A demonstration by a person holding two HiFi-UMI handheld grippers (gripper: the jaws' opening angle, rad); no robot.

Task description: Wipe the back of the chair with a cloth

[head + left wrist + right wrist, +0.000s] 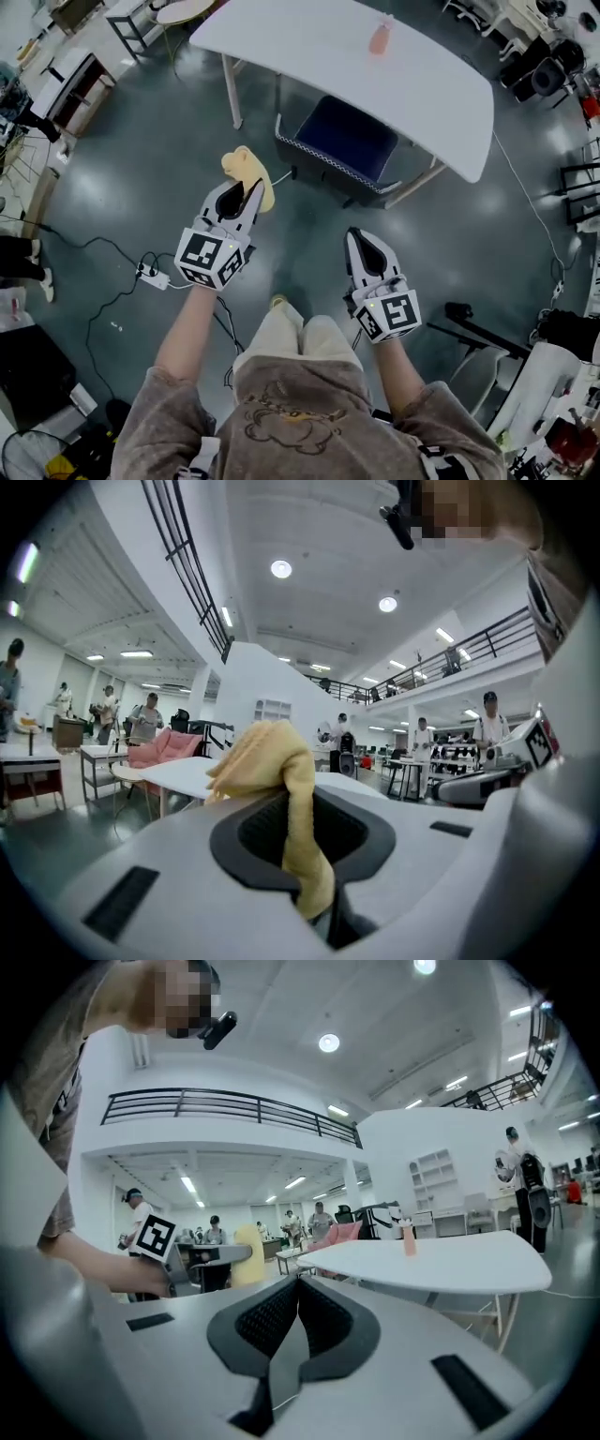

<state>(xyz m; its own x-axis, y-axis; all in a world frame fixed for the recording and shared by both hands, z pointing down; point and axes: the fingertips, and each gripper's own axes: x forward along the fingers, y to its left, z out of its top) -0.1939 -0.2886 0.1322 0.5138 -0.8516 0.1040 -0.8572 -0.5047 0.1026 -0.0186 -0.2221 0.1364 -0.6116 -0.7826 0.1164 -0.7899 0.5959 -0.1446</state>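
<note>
I'm clamping the yellow cloth point(274, 766) in my left gripper point(249, 191); right gripper point(355, 236) is sitting closed, empty. Only the head view is showing the chair point(349, 139).

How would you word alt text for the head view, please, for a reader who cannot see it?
Seen from above, a person's left gripper is shut on a yellow cloth, while the right gripper is shut and empty. Ahead, a blue chair stands partly under a white table bearing an orange bottle.
</note>
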